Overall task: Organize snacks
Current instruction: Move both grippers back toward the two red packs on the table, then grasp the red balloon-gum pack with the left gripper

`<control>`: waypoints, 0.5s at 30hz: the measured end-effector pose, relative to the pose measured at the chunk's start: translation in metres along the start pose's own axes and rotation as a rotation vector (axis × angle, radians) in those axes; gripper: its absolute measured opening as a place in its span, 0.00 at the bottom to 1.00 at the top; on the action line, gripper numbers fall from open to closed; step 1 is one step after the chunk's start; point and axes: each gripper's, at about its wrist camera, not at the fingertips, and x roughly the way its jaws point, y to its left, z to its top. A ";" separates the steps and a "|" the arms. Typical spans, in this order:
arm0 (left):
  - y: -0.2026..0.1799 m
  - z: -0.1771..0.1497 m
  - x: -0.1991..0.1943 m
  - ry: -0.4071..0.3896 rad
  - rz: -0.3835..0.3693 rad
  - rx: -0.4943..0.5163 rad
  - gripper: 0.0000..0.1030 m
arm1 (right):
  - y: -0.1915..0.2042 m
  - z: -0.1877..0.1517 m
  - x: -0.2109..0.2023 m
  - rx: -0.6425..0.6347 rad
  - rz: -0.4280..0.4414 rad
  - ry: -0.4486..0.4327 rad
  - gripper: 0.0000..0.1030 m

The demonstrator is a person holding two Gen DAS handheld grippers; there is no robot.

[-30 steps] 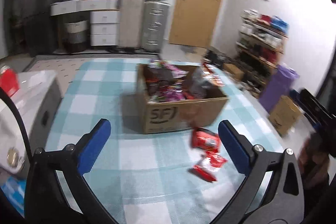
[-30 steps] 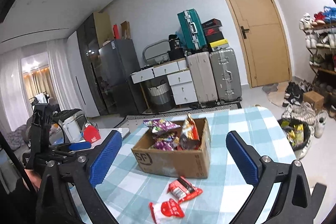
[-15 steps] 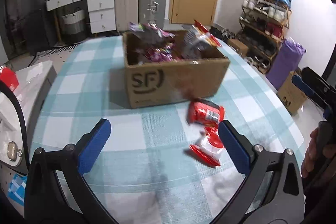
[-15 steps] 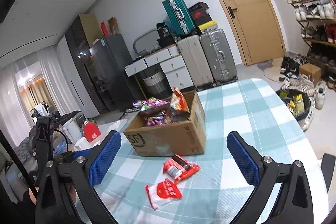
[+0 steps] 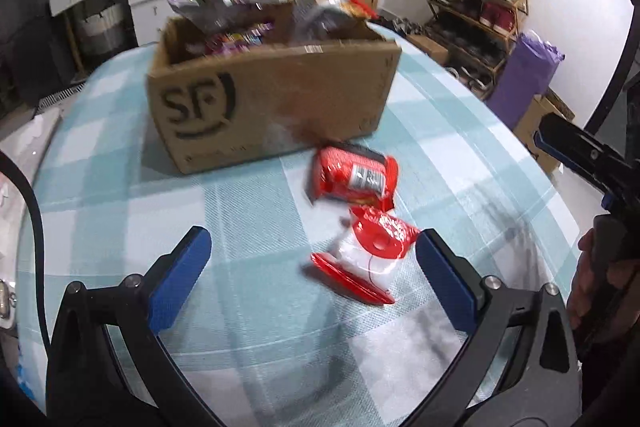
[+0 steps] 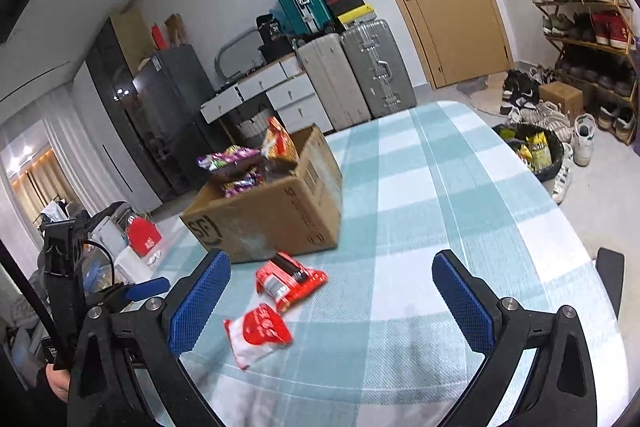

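Note:
A brown cardboard box (image 5: 272, 107) (image 6: 280, 215) marked SF stands on the checked tablecloth, stuffed with purple and red snack bags. Two red packets lie in front of it: a red and black one (image 5: 354, 177) (image 6: 290, 279) nearest the box, and a red and white one (image 5: 368, 255) (image 6: 258, 331) closer to me. My left gripper (image 5: 312, 275) is open just above the cloth, the red and white packet between its blue pads, nearer the right one. My right gripper (image 6: 332, 303) is open too, both packets lying toward its left pad.
The table's right edge (image 6: 560, 211) drops to a floor with shoes, a shoe rack (image 6: 588, 15) and a black bin (image 6: 532, 151). Suitcases (image 6: 356, 75) and white drawers stand at the back wall. A white appliance (image 5: 20, 147) sits left of the table.
My left gripper has moved in lower toward the box and packets, which look much larger now. My right gripper has dipped down toward the table as well. Both stay open.

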 end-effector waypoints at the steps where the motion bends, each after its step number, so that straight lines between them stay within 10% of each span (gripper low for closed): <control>1: -0.002 -0.001 0.006 0.012 0.004 0.007 0.99 | -0.002 -0.003 0.001 0.001 -0.002 0.005 1.00; 15: -0.030 0.006 0.080 0.121 -0.053 0.061 0.93 | -0.021 -0.017 0.013 0.029 0.004 0.042 1.00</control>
